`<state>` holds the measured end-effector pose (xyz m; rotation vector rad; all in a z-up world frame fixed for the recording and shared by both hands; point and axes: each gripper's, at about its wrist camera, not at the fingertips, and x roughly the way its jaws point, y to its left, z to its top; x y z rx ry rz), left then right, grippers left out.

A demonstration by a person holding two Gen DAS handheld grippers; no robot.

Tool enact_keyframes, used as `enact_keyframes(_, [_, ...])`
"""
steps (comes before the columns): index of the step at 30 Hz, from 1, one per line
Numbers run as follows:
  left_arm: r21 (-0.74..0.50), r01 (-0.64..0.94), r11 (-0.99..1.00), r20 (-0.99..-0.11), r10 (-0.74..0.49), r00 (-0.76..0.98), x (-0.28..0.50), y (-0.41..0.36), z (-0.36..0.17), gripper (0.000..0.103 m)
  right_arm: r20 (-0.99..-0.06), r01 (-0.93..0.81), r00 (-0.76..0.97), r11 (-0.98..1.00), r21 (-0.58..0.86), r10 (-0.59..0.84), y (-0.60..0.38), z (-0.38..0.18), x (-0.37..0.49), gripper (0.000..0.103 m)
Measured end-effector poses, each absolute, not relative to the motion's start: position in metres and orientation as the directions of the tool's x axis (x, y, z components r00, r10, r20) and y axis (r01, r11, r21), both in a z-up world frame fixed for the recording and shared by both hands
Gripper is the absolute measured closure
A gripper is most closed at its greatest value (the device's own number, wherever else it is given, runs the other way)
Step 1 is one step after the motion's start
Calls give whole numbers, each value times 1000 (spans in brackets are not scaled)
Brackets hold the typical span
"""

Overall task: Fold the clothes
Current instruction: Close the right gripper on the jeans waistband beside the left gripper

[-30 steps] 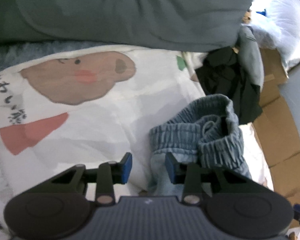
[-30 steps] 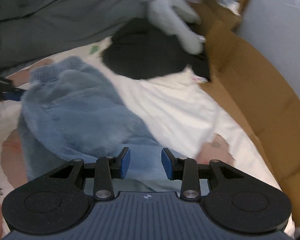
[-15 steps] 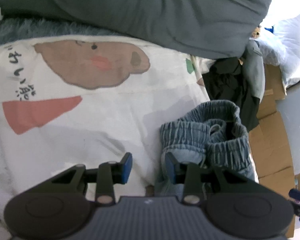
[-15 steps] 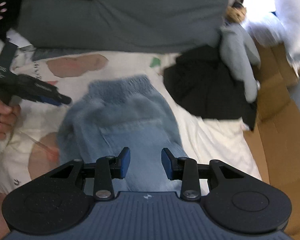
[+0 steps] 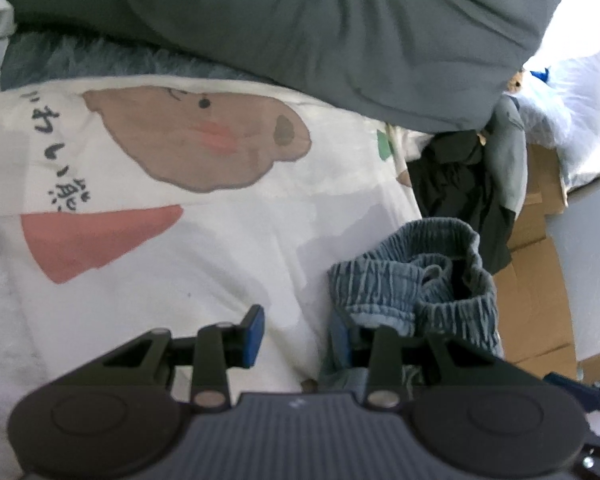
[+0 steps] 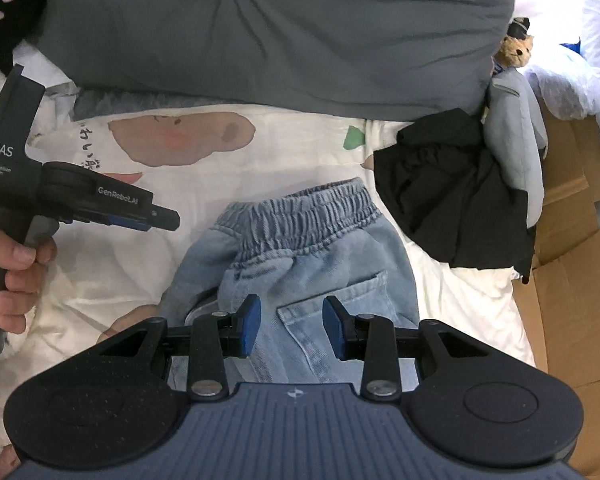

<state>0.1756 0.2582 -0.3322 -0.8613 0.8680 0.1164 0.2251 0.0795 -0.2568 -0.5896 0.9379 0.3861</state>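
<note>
Light blue jeans [image 6: 300, 248] with an elastic waistband lie bunched on the white printed sheet [image 6: 300, 152], back pocket up. My right gripper [image 6: 292, 322] hovers open just above the pocket area, holding nothing. In the left wrist view the jeans' waistband [image 5: 420, 276] sits to the right. My left gripper [image 5: 297, 330] is open over the sheet, its right finger at the jeans' left edge. The right wrist view shows the left gripper [image 6: 166, 218] from the side, left of the jeans, held by a hand [image 6: 16, 256].
A black garment [image 6: 452, 200] and a grey garment [image 6: 516, 128] lie right of the jeans. A big grey duvet [image 6: 280, 40] fills the back. Cardboard [image 6: 572, 240] lines the right side. A small plush toy [image 6: 516, 50] sits at the back right.
My right gripper has pulled back and up from the jeans, so the whole bundle and the left gripper show. The left gripper drew back slightly. Both stayed open.
</note>
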Motion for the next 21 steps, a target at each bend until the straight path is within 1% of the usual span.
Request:
enact_keyframes(7, [-634, -390, 668, -695, -270, 666, 175, 258, -336, 64, -850, -549, 526, 775, -314, 28, 104, -269, 224, 62])
enact_keyframes(11, [-646, -381, 662, -684, -281, 673, 173, 260, -337, 64, -822, -545, 568, 733, -408, -36, 120, -285, 216, 62])
enact_keyframes(21, [-683, -372, 629, -662, -319, 678, 172, 263, -344, 64, -779, -555, 620, 651, -519, -93, 137, -316, 213, 62])
